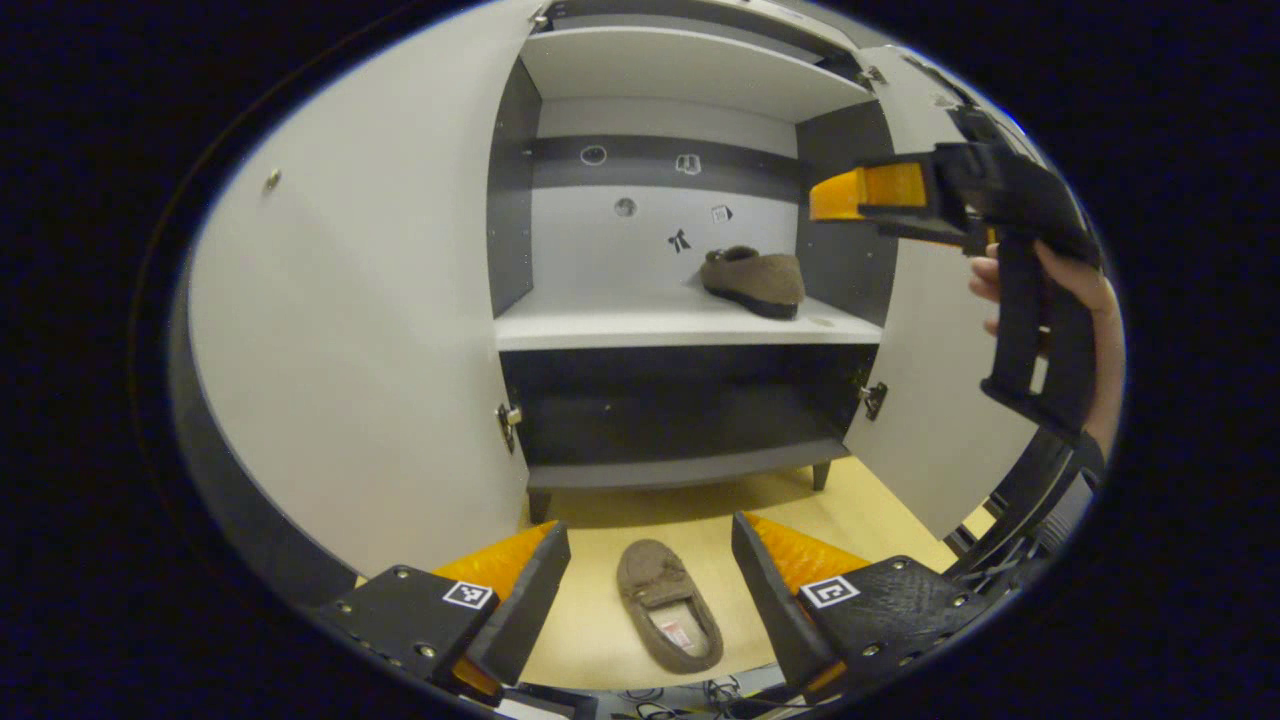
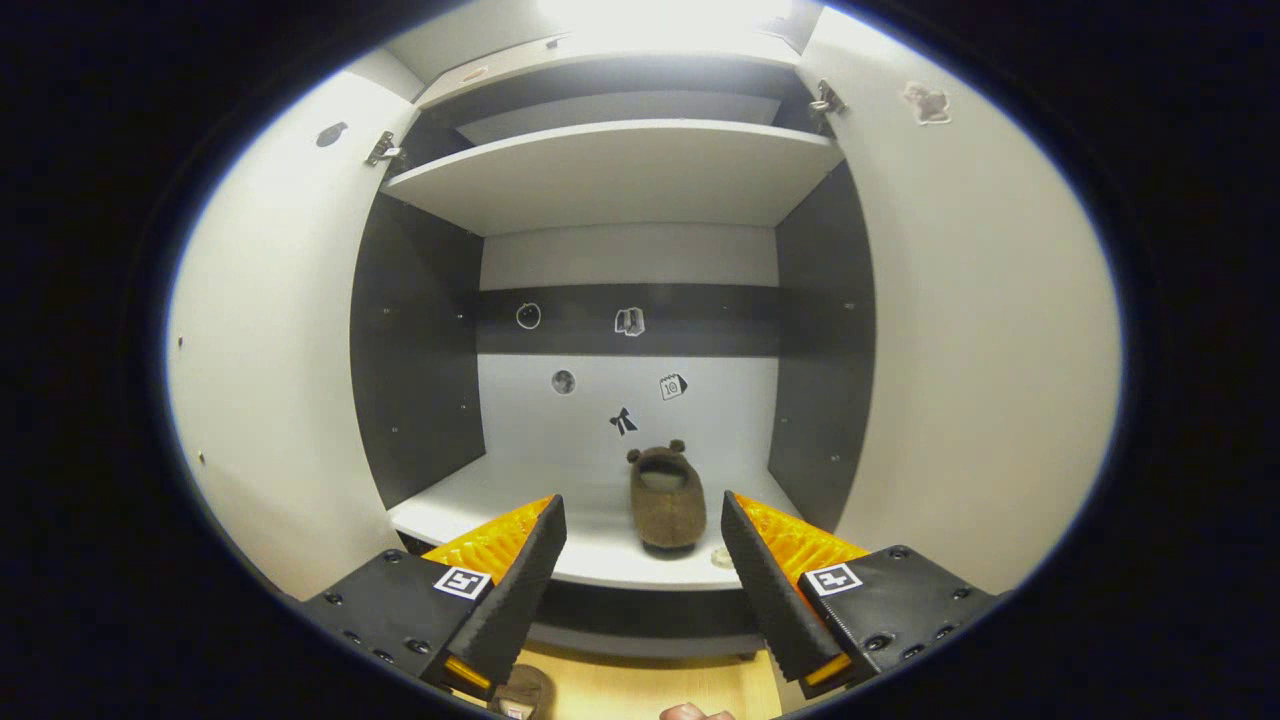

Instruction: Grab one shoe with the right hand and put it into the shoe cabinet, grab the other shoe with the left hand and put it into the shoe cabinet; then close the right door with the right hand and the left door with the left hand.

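One brown slipper [image 1: 754, 281] rests on the middle shelf [image 1: 640, 325] of the open shoe cabinet, toward its right side; the right gripper view shows this slipper [image 2: 667, 501] just beyond my right gripper [image 2: 644, 545], which is open and holds nothing. In the left gripper view the right gripper [image 1: 900, 195] hangs at the upper right, held by a hand [image 1: 1085, 300]. The second brown slipper [image 1: 668, 618] lies on the wooden floor in front of the cabinet, between the fingers of my open left gripper [image 1: 650, 570], which hovers above it.
Both white cabinet doors stand wide open: the left door [image 1: 370, 330] and the right door [image 1: 940, 400]. An upper shelf [image 2: 615, 175] and a dark lower shelf [image 1: 680, 465] frame the middle one. Small stickers dot the back wall [image 2: 625, 390].
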A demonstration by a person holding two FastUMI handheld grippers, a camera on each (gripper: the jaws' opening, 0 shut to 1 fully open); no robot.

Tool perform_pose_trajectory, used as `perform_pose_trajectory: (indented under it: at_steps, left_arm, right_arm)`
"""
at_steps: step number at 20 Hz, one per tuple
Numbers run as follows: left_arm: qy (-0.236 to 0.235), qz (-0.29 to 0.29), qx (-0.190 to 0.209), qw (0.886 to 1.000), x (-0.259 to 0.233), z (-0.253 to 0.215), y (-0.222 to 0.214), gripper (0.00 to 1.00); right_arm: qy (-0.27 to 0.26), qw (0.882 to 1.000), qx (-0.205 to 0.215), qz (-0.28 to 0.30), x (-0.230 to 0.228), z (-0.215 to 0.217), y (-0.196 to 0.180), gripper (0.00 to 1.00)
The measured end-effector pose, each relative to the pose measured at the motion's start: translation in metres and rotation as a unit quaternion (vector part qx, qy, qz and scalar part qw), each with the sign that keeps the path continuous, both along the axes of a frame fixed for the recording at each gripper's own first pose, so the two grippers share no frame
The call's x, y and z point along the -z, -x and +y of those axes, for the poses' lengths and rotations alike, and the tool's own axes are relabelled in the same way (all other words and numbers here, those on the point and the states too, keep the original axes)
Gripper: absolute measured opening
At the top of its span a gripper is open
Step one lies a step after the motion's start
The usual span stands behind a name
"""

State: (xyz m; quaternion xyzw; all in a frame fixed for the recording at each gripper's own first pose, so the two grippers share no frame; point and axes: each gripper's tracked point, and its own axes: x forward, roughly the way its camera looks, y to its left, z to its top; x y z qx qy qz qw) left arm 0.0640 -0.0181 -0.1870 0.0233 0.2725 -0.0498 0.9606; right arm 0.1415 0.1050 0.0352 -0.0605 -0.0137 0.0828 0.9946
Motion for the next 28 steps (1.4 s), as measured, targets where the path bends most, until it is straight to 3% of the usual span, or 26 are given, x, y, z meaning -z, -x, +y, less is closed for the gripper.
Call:
perform_pose_trajectory:
  at_steps: [1, 3, 4, 6, 8, 10, 14, 15, 16, 18, 20, 21, 23, 24, 25, 26, 28]
  left_arm:
    - [-0.001, 0.018, 0.006, 1.000, 0.018, 0.000, 0.002, 0.95]
    - [-0.028, 0.047, 0.015, 0.998, 0.049, 0.007, 0.005, 1.00]
    - [-0.040, 0.058, 0.021, 0.997, 0.061, 0.009, 0.006, 0.95]
    - [-0.050, 0.078, 0.035, 0.995, 0.080, 0.006, 0.007, 1.00]
    - [-0.057, 0.097, 0.044, 0.993, 0.106, 0.006, 0.007, 0.95]
    - [-0.072, 0.118, 0.049, 0.989, 0.131, 0.009, 0.007, 1.00]
    - [-0.093, 0.161, 0.071, 0.980, 0.168, 0.013, 0.014, 0.95]
    - [-0.098, 0.179, 0.078, 0.976, 0.176, 0.013, 0.018, 0.95]
    - [-0.103, 0.188, 0.082, 0.973, 0.180, 0.015, 0.020, 0.95]
    - [-0.106, 0.198, 0.084, 0.971, 0.188, 0.017, 0.018, 0.95]
    - [-0.102, 0.200, 0.083, 0.971, 0.193, 0.016, 0.014, 0.95]
    - [-0.099, 0.199, 0.081, 0.972, 0.194, 0.016, 0.010, 0.95]
    - [-0.087, 0.196, 0.077, 0.974, 0.201, 0.013, 0.004, 0.93]
    - [-0.085, 0.195, 0.075, 0.974, 0.203, 0.014, 0.002, 1.00]
    - [-0.082, 0.195, 0.076, 0.974, 0.205, 0.014, 0.001, 0.92]
    - [-0.085, 0.195, 0.068, 0.975, 0.212, 0.017, -0.003, 0.97]
    - [-0.071, 0.204, 0.071, 0.974, 0.217, 0.015, -0.001, 0.64]
  right_arm:
    - [0.006, 1.000, 0.003, 0.002, 0.006, -0.005, 0.011, 0.98]
    - [0.025, 0.999, 0.024, 0.009, 0.022, -0.022, 0.028, 0.98]
    - [0.028, 0.999, 0.036, 0.019, 0.032, -0.031, 0.037, 0.99]
    - [0.012, 0.998, 0.051, 0.042, 0.050, -0.041, 0.057, 0.94]
    - [-0.003, 0.996, 0.064, 0.060, 0.066, -0.054, 0.075, 0.99]
    - [-0.012, 0.995, 0.073, 0.071, 0.079, -0.062, 0.092, 0.99]
    - [0.009, 0.992, 0.095, 0.087, 0.101, -0.082, 0.125, 0.98]
    - [0.008, 0.991, 0.102, 0.089, 0.104, -0.086, 0.133, 0.94]
    - [0.007, 0.990, 0.110, 0.092, 0.108, -0.092, 0.142, 0.99]
    - [0.012, 0.986, 0.135, 0.095, 0.110, -0.109, 0.156, 0.99]
    - [0.017, 0.982, 0.162, 0.098, 0.112, -0.127, 0.174, 0.94]
    - [0.015, 0.980, 0.171, 0.097, 0.111, -0.133, 0.184, 0.99]
    - [0.020, 0.977, 0.189, 0.094, 0.110, -0.145, 0.204, 0.99]
    - [0.027, 0.974, 0.204, 0.094, 0.110, -0.153, 0.214, 0.98]
    - [0.034, 0.970, 0.220, 0.094, 0.109, -0.161, 0.224, 0.99]
    - [0.037, 0.968, 0.231, 0.094, 0.109, -0.166, 0.234, 0.99]
    - [0.030, 0.962, 0.253, 0.097, 0.109, -0.177, 0.252, 0.99]
